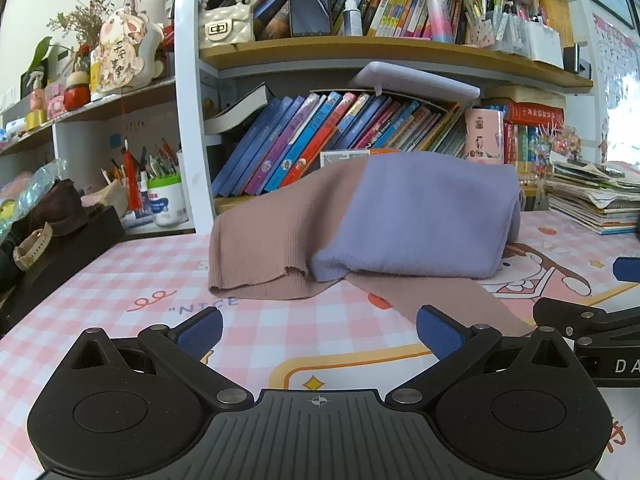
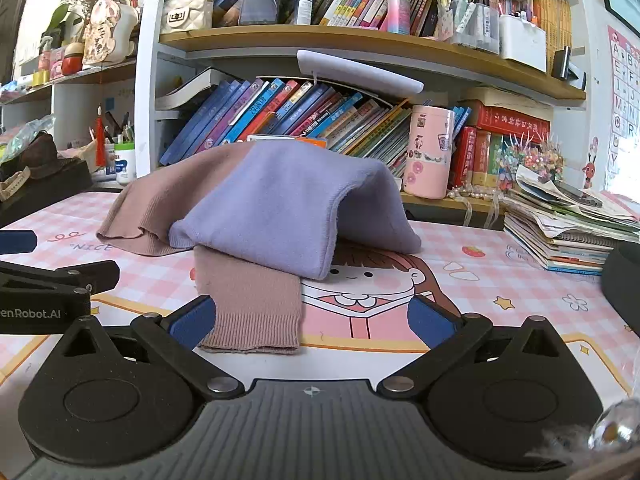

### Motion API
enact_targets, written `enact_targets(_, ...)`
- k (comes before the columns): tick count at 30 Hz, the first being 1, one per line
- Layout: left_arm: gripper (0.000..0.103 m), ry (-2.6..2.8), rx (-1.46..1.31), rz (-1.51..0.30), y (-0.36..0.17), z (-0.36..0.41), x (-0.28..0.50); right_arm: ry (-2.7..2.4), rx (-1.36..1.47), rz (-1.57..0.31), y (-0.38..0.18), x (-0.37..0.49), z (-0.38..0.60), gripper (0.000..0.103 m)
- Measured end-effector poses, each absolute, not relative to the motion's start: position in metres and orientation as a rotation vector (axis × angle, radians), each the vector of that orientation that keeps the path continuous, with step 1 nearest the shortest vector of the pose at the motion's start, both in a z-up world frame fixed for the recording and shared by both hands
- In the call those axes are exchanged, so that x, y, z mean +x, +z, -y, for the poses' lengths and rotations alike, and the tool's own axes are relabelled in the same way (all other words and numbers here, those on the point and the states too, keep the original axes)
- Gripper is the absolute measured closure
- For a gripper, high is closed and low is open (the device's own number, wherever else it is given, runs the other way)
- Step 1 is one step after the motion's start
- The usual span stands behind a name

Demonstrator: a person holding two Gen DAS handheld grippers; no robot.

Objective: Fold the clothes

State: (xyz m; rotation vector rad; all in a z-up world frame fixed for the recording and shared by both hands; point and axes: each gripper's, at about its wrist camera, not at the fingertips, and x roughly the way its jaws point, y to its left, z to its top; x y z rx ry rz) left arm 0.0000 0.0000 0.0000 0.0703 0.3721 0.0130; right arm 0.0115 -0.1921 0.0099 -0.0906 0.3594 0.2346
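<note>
1. Reaching toward the heap, both claws stand wide apart with nothing between the blue pads: the left claw (image 1: pixel 319 334) and the right claw (image 2: pixel 313 322) hover low over the pink checked tabletop (image 1: pixel 120 280), side by side
2. Two garments lie piled near the back of the tabletop, in front of the bookshelf (image 2: pixel 360 40): a lilac garment (image 2: pixel 280 200) draped over a dusty-pink knit (image 2: pixel 156 204)
3. From the pile, a pink sleeve (image 2: pixel 252 308) runs straight toward the claws, its ribbed cuff nearest them
4. That cuff lies just ahead of the right claw, close beside its left pad; from the left wrist view the same sleeve (image 1: pixel 440 300) slants off to the right of the left claw
5. My guess is the right claw is the nearer one for taking the cuff, while the pink hem (image 1: pixel 256 280) lies ahead of the left claw
</note>
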Motion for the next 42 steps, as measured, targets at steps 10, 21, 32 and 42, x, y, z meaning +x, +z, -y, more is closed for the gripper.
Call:
enact_targets(10, 0.000, 0.006, 0.075, -0.362, -0.0014, 0.0014, -0.0008, 0.234, -0.092, -0.366, 0.0099, 0.0116, 0.1909, 0.000)
enact_targets(21, 0.000, 0.002, 0.079, -0.349, -0.0020, 0.0017, -0.0021, 0.233, -0.089, -0.360, 0.0092, 0.0114, 0.1923, 0.000)
enact_targets(32, 0.000, -0.005, 0.081, -0.338, -0.0017, 0.0027, -0.0042, 0.232, -0.090, -0.360, 0.0092, 0.0118, 0.1921, 0.000)
enact_targets(42, 0.000, 0.000, 0.088, -0.335, -0.0008, 0.0031, -0.0046, 0.234, -0.087, -0.361, 0.0111, 0.0119, 0.1934, 0.000)
